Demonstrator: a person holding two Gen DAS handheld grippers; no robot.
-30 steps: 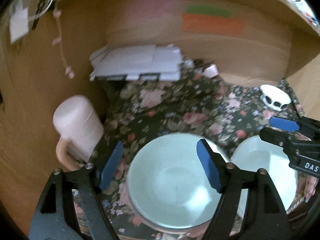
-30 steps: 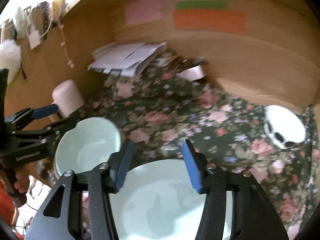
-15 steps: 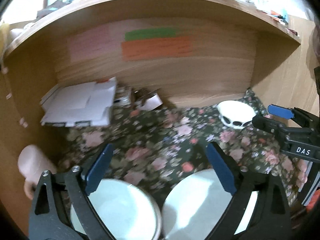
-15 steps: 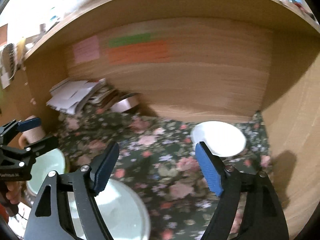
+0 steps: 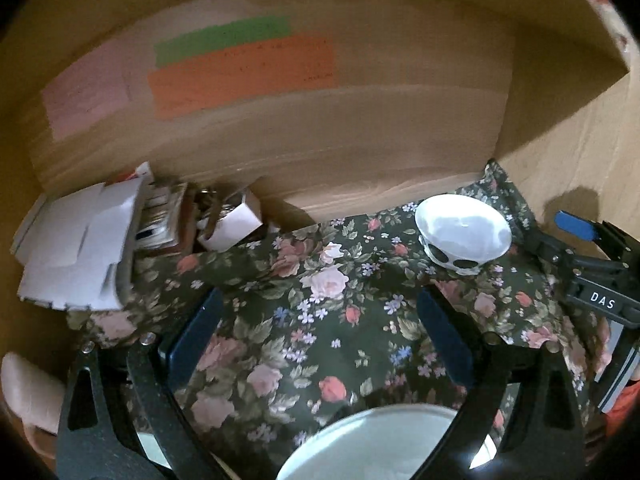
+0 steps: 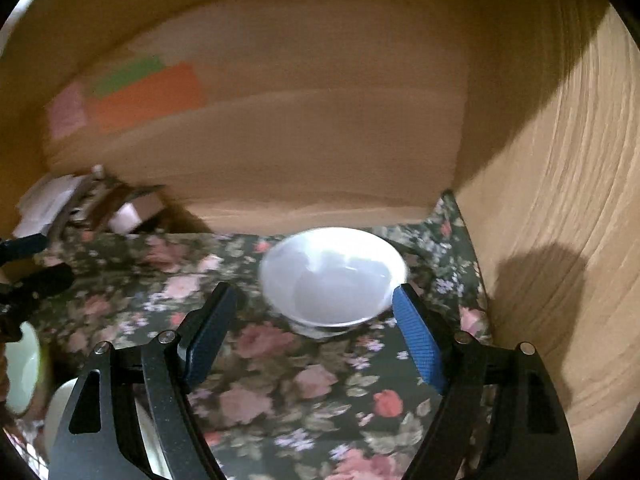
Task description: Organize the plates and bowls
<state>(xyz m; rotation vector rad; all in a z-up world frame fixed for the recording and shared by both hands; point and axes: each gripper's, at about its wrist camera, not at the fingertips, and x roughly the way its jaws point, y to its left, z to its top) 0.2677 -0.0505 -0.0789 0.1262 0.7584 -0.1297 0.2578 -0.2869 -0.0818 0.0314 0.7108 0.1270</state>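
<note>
**Two open claws over the flowery cloth**

On the far left, a pink cup [image 5: 24, 392] is sitting at the edge of the table, partly cut off. Behind it, a pile of white papers [image 5: 76, 248] is lying in the back left corner, with a small white box [image 5: 236, 220] just beside it. Pink, green and orange paper notes [image 5: 240, 68] are sticking to the wooden back wall.

The left claw [image 5: 316, 338] is hanging over the dark flowery cloth [image 5: 320, 320]. Its jaws have just been opening and are standing wide apart. Nothing is between them but cloth. Below it, at the bottom of the left view, the rim of a pale green bowl [image 5: 376, 444] is peeking in. In the right view, another pale green bowl [image 6: 20, 376] is showing at the far left edge, next to it.

More to the right, a white bowl [image 6: 332, 276] is sitting upright on the cloth near the back right corner. The right claw [image 6: 312, 334] is pointing at it. Its jaws have just been opening too, and they are standing wide. The right blue pad is very near the bowl's rim, but I cannot tell if it is touching. The claw is not holding anything.
</note>
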